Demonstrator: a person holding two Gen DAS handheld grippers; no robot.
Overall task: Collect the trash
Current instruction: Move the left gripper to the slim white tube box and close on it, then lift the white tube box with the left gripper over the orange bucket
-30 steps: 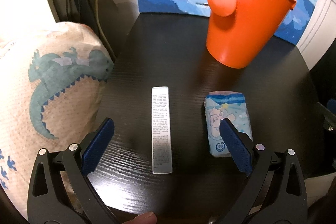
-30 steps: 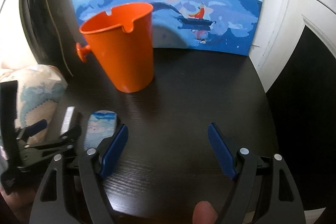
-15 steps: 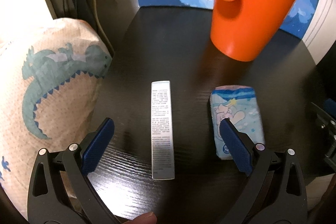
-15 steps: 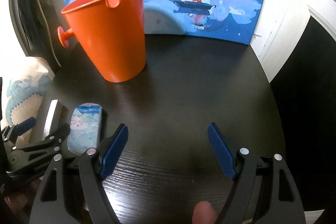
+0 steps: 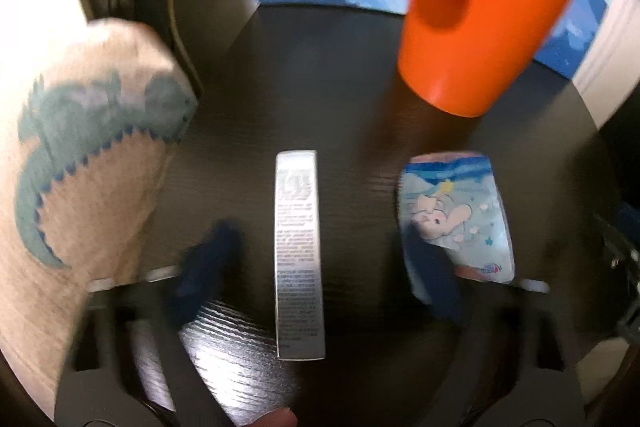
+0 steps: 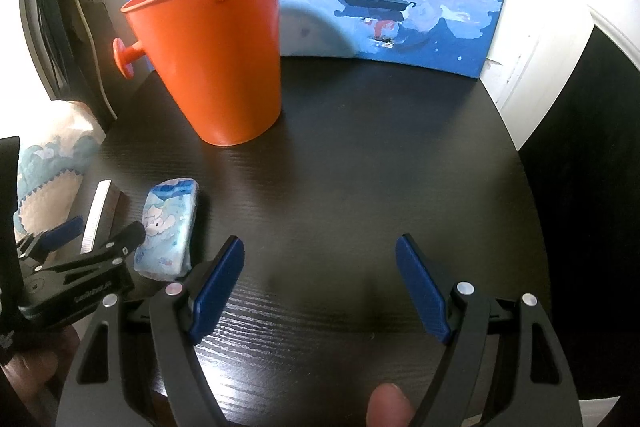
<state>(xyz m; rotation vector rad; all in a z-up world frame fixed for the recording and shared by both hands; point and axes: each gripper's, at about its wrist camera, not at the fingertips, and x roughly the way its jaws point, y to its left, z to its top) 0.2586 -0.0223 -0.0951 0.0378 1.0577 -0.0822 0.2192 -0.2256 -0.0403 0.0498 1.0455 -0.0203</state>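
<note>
L gripper [image 5: 316, 259] is closing in on the silver printed box [image 5: 299, 251], pads not yet touching; box is lying on the dark table [image 6: 360, 167], long axis running straight ahead between them. R gripper [image 6: 320, 287] is hanging open, empty, farther off.

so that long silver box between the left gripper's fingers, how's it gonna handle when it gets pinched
The silver box looks like thin, printed carton with crisp edges, so probably stiff but crushable and light. Its flat sides should keep it from rolling. The left gripper, whose jaws have just been closing, straddles it across the narrow width; the glossy finish may slip a little.
</note>
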